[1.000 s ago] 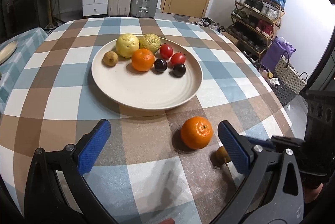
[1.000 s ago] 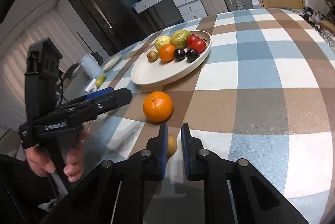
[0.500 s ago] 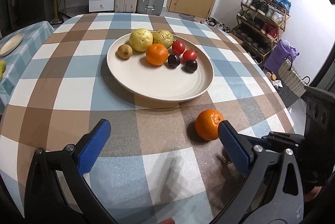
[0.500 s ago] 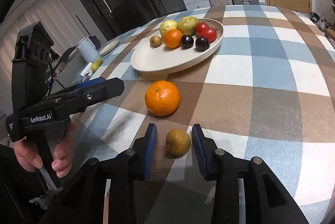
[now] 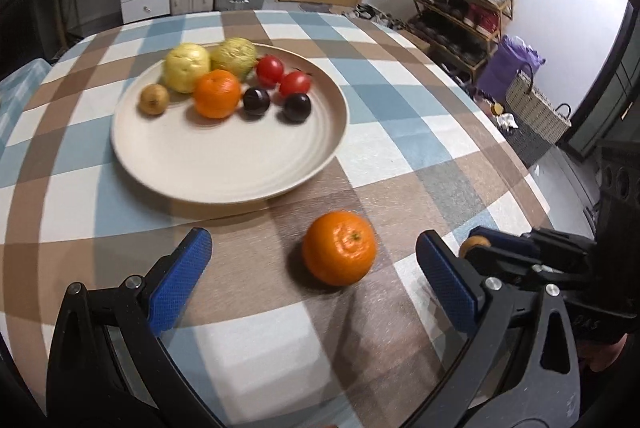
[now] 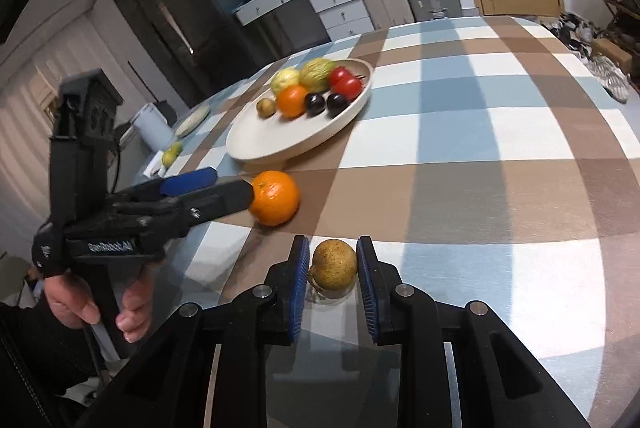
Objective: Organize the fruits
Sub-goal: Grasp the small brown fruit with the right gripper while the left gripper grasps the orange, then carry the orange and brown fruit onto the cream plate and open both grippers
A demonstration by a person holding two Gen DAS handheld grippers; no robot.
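A cream plate on the checked table holds two yellow-green fruits, an orange, a small brown fruit, two red tomatoes and two dark plums. A loose orange lies on the cloth in front of the plate, between the open jaws of my left gripper. In the right wrist view the orange lies next to the left gripper's tip. A small brown fruit lies between the pads of my right gripper, which stand close on both sides of it; it peeks out in the left wrist view.
The plate lies beyond the loose orange. The round table's edge drops off at the right, with a shoe rack, a purple bag and a woven basket on the floor. Suitcases and drawers stand behind.
My left gripper has moved forward, so the loose orange now lies between its open jaws. My right gripper opened around the small brown fruit, then narrowed again.
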